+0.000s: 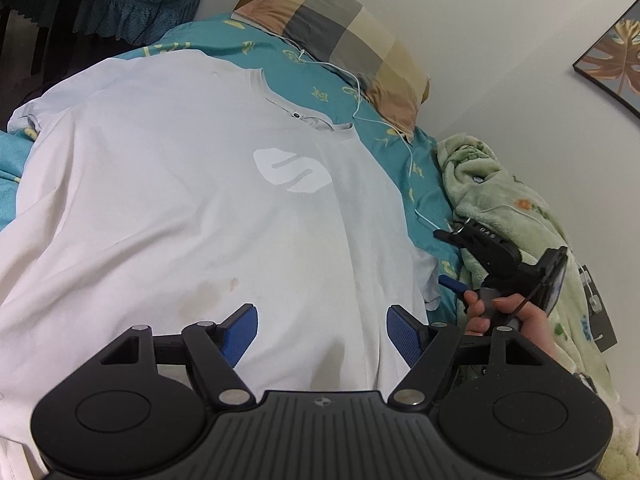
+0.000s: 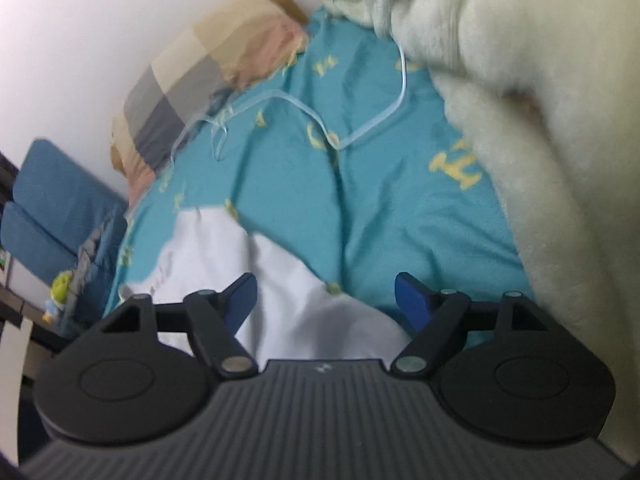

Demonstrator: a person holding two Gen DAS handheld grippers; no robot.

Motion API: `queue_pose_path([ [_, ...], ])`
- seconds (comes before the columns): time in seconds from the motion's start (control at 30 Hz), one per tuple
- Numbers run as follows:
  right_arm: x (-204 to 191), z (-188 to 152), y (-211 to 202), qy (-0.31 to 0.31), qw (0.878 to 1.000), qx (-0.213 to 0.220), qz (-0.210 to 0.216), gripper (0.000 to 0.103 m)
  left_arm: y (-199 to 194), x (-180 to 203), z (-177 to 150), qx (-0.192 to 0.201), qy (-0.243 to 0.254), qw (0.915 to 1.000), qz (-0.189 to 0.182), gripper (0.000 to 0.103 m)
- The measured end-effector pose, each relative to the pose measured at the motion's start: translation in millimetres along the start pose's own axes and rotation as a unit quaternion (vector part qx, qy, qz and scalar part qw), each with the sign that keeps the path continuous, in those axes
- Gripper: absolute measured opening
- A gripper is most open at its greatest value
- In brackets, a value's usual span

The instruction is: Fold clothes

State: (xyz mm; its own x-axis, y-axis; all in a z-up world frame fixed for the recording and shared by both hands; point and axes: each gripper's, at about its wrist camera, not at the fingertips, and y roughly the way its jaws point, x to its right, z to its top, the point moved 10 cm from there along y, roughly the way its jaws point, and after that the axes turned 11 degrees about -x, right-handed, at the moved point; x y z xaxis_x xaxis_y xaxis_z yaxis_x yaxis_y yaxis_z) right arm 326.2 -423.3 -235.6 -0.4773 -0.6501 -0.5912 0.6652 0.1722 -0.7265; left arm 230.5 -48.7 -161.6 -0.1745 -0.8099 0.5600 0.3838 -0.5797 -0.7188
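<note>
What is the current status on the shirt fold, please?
Left gripper open, over the white T-shirt. Right gripper open, nothing between the pads. Shirt spread flat, unfolded. White cable and green blanket lie beside it.

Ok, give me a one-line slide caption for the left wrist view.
Open left gripper hovers over a white T-shirt spread flat on the teal bedsheet, unfolded.

A white T-shirt (image 1: 168,200) lies spread front-up on the bed, its ribbed collar toward the pillow end; a pale oval logo sits on the chest; faint brownish stains mark the lower front. One short sleeve hangs over the far side; in the right wrist view a sleeve shows, blurred.
</note>
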Motion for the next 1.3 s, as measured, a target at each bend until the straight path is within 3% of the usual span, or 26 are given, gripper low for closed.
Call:
queue_pose_path([
  [0.07,-1,-6,10,-0.005,1.0,-0.016,0.002,0.073,1,-2,0,-0.003,-0.002,1.0,0.0,0.074],
  [0.1,-4,-9,12,-0.019,1.0,-0.013,0.0,0.057,1,-2,0,-0.002,-0.002,1.0,-0.002,0.074],
  [0.13,-11,-11,10,-0.048,0.999,-0.003,-0.009,0.024,1,-2,1,0.0,-0.002,1.0,-0.004,0.074],
  [0.17,-18,-12,8,-0.077,0.997,0.006,-0.022,0.012,0,-1,1,0.003,-0.003,1.0,-0.006,0.074],
  [0.23,-34,-12,3,-0.121,0.992,0.028,-0.039,0.009,-1,-1,2,0.008,-0.003,0.9999,-0.011,0.074],
  [0.3,-58,-13,-8,-0.171,0.982,0.066,-0.052,0.008,-4,-2,5,0.013,-0.009,0.9997,-0.016,0.074],
  [0.37,-90,-21,-20,-0.242,0.962,0.108,-0.058,0.008,-7,-2,7,0.018,-0.015,0.9995,-0.022,0.073],
  [0.43,-127,-38,-26,-0.309,0.942,0.132,-0.026,0.008,-12,-3,10,0.027,-0.017,0.9992,-0.024,0.073],
  [0.57,-168,-84,3,-0.368,0.927,0.056,0.038,0.008,-21,-3,15,0.045,-0.02,0.9983,-0.033,0.073],
  [0.67,-160,-108,31,-0.357,0.932,-0.024,0.057,0.01,-23,-3,14,0.046,-0.021,0.9981,-0.036,0.073],
  [0.73,-151,-107,37,-0.335,0.938,-0.053,0.068,0.011,-23,-4,14,0.046,-0.022,0.9981,-0.034,0.073],
  [0.87,-146,-87,20,-0.28,0.951,-0.058,0.114,0.021,-21,-2,13,0.041,-0.022,0.9983,-0.034,0.073],
  [0.93,-142,-71,5,-0.245,0.958,-0.04,0.144,0.041,-20,-2,12,0.04,-0.022,0.9984,-0.034,0.073],
  [1.03,-132,-46,-17,-0.19,0.964,-0.011,0.184,0.054,-20,-1,11,0.04,-0.023,0.9983,-0.037,0.073],
  [1.1,-118,-30,-20,-0.148,0.972,0.001,0.185,0.061,-20,-2,11,0.039,-0.024,0.9982,-0.038,0.073],
  [1.2,-93,-18,-7,-0.096,0.982,-0.006,0.161,0.061,-18,-2,11,0.036,-0.027,0.9982,-0.039,0.073],
  [1.3,-83,-22,15,-0.072,0.984,-0.03,0.159,0.062,-16,-2,10,0.033,-0.03,0.9982,-0.04,0.073],
])
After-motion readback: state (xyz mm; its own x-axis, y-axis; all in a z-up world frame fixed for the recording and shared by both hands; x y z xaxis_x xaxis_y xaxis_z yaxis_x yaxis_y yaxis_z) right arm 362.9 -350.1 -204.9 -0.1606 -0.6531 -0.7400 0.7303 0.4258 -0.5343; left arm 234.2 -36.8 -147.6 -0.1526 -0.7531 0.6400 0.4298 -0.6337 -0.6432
